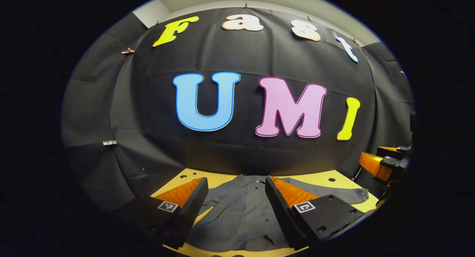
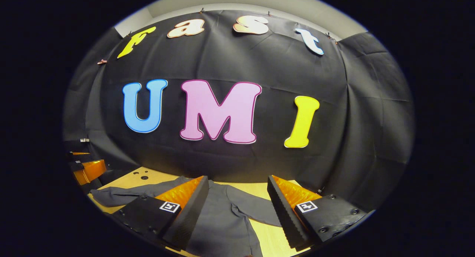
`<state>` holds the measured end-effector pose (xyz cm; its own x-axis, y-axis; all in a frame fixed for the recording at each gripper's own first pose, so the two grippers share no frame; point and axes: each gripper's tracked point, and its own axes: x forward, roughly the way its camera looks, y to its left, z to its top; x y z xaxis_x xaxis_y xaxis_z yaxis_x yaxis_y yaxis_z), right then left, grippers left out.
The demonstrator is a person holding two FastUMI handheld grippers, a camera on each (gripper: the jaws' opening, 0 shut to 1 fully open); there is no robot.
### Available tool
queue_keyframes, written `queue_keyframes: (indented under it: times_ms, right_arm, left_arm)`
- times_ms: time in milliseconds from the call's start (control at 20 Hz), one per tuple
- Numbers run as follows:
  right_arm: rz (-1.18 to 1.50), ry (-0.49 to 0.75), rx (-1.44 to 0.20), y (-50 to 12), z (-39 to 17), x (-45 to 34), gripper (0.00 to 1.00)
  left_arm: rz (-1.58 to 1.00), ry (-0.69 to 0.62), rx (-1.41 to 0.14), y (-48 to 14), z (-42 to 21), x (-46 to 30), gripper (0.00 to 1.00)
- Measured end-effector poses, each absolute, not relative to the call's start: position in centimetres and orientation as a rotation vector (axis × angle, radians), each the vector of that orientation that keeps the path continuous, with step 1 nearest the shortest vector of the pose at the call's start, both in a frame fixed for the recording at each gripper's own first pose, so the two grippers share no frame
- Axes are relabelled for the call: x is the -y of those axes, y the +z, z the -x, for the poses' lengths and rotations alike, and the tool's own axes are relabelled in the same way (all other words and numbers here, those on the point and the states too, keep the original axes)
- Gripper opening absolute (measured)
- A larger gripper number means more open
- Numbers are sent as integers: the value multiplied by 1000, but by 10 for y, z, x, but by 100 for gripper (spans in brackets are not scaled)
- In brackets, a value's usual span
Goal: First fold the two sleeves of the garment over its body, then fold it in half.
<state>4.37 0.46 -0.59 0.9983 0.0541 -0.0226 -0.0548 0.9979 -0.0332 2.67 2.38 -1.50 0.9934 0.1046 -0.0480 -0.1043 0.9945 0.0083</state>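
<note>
Grey button-front shirt point(image 1: 241, 216) lies flat on the wooden tabletop point(image 1: 326, 177), bottom centre of the left gripper view, collar toward the booth wall; both sleeves spread out sideways, so nothing folded yet by the look of it.

Left gripper point(image 1: 235, 207) hovers above the shirt body, jaws wide apart, nothing between them; right gripper point(image 2: 237, 208) the same, jaws spread and empty, above the shirt's right half in the bottom centre of the right gripper view; one sleeve point(image 2: 256, 208) runs lower right between its fingers, the other sleeve point(image 2: 122, 195) stretches to lower left.

Handling, my read: thin woven cloth, light, limp, no stiffness; it will drape and drag, and layers may slide on the smooth wood; not fragile, buttons the only hard bits.

Grip advice: pinch at the cuff or sleeve hem, single layer, low to the tabletop; lift enough to clear, carry across the chest; for the half fold, take both hem corners, one per gripper.
</note>
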Motion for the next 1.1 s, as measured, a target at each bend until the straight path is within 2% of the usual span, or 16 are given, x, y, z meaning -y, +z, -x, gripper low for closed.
queue_keyframes:
  times_ms: [50, 150, 250, 300, 550, 1100]
  right_arm:
    - [28, 55, -30, -9, -46, -1, 97]
    - [24, 58, -22, -9, -52, 10, 97]
    - [38, 20, -26, -15, -62, 34, 98]
    - [47, -2, -38, -19, -68, 47, 97]
    - [76, -116, -106, -47, -92, 112, 98]
    - [90, -333, -359, -159, -130, 247, 98]
  left_arm:
    - [-11, 109, -55, -17, -27, -24, 94]
    - [-10, 114, -61, -19, -29, -22, 97]
    - [-5, 123, -70, -23, -30, -21, 94]
    - [-3, 126, -76, -26, -31, -21, 97]
    - [1, 150, -111, -38, -39, -19, 97]
    - [-41, 266, -190, -67, -67, -31, 97]
